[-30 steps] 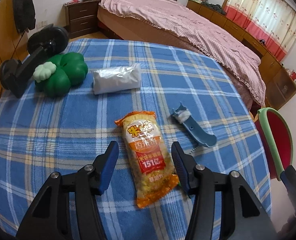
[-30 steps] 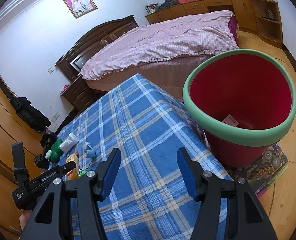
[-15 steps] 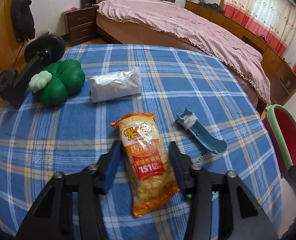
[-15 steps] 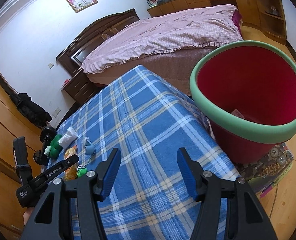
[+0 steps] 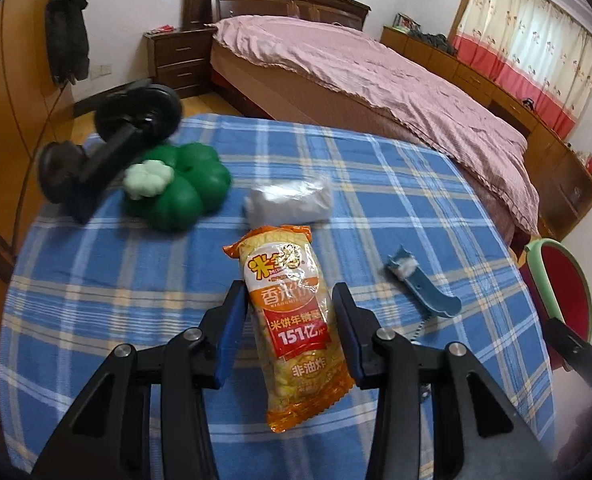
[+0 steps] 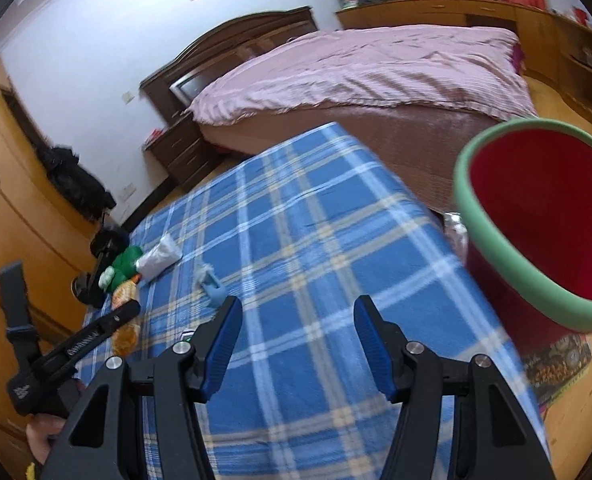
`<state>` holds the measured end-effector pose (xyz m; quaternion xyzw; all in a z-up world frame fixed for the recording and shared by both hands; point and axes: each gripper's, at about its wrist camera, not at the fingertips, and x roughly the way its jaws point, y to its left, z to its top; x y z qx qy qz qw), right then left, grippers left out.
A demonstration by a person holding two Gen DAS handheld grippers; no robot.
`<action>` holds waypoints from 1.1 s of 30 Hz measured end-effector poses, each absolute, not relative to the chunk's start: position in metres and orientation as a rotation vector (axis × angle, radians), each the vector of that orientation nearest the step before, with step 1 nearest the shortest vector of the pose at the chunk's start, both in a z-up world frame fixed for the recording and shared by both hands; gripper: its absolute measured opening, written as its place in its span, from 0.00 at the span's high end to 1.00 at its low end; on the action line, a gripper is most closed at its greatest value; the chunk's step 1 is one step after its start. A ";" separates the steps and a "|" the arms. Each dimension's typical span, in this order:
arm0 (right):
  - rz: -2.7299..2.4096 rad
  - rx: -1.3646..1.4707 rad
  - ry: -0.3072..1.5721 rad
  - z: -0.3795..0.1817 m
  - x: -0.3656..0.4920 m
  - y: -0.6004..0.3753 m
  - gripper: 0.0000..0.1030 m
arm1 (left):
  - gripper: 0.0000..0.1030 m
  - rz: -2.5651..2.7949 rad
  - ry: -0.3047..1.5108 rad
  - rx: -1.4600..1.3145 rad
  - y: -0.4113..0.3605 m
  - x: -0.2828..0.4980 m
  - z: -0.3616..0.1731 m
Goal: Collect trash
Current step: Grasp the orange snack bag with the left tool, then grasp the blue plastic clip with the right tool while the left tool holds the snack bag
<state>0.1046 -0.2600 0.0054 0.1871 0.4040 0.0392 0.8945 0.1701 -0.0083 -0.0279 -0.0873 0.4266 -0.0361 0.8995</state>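
Observation:
An orange snack packet [image 5: 291, 320] sits between the blue pads of my left gripper [image 5: 289, 304]. The jaws are closing, the pads press its sides, and it moves with the gripper just above the blue plaid tablecloth [image 5: 95, 300]. A white plastic bag [image 5: 287, 200] lies beyond it. To the right is a blue holder with a white wad [image 5: 424, 292]. My right gripper [image 6: 298, 320] hangs open over the cloth with nothing between its fingers. The red bin with a green rim [image 6: 496, 256] stands on the floor to its right.
A green clover-shaped toy [image 5: 179, 192] and a black dumbbell-like stand [image 5: 107, 148] sit at the table's far left. A bed with a pink cover [image 5: 396, 88] stands behind the table. The bin's rim [image 5: 548, 280] shows past the right table edge.
The left jaws narrowed onto the snack packet, which now travels with the gripper while the table items slide down-right in view. The right gripper swung sideways along the table, still open.

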 end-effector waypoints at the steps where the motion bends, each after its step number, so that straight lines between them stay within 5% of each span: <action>1: 0.092 0.376 0.846 0.005 0.108 -0.254 0.41 | 0.57 -0.067 0.882 -0.187 -0.003 0.169 -0.028; 25: 0.217 0.127 0.938 -0.034 0.180 -0.163 0.42 | 0.57 -0.024 0.891 -0.291 0.045 0.164 -0.046; 29: 0.198 0.096 0.929 -0.035 0.183 -0.156 0.56 | 0.57 -0.031 0.895 -0.300 0.045 0.164 -0.048; 33: 0.169 0.089 0.921 -0.036 0.182 -0.158 0.82 | 0.57 -0.041 0.896 -0.302 0.044 0.163 -0.048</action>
